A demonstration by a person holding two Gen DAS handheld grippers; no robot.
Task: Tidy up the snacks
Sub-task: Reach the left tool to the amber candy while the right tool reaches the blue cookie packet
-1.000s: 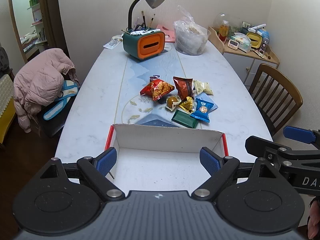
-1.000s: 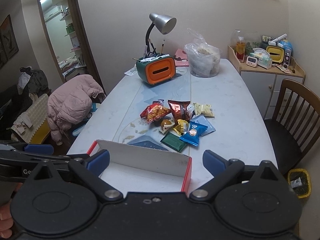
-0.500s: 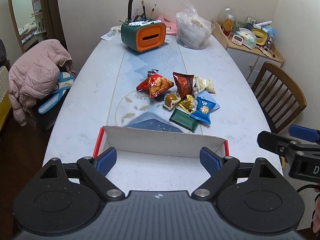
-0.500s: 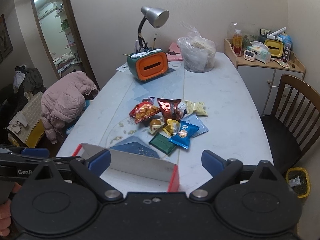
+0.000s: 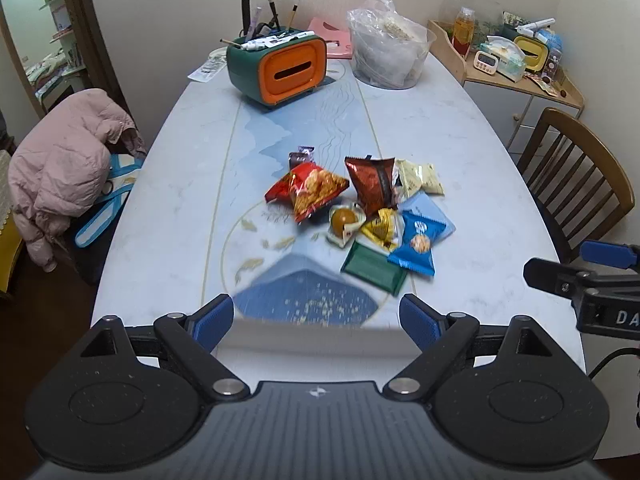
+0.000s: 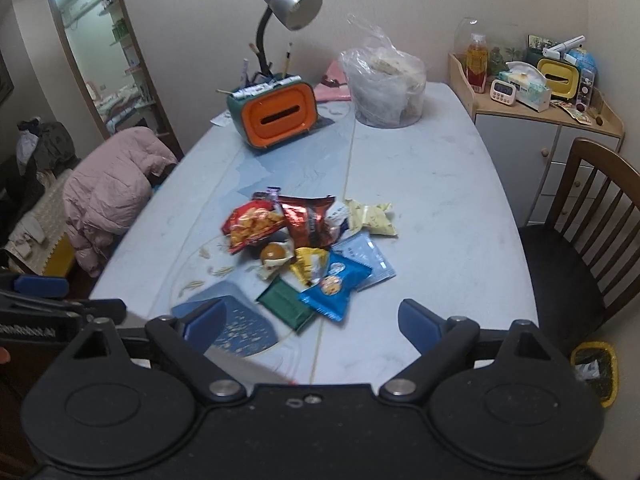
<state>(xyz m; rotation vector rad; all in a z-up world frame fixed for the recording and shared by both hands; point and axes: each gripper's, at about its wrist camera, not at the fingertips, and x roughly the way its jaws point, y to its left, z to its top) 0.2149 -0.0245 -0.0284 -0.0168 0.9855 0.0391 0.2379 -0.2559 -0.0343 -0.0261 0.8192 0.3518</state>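
Both grippers, left gripper [image 5: 316,314] spread, right gripper [image 6: 310,320] narrowing on nothing, approach the snack pile [image 5: 362,210]; next, judged: pinch the blue cookie packet [image 6: 334,284] on the bench [image 5: 440,128].

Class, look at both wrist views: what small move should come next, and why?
Probably ease the right hand-held gripper forward onto the blue snack packet, the nearest of the pile. Its jaws are closing with nothing between them, and both grippers are empty, so no snack has been picked yet.
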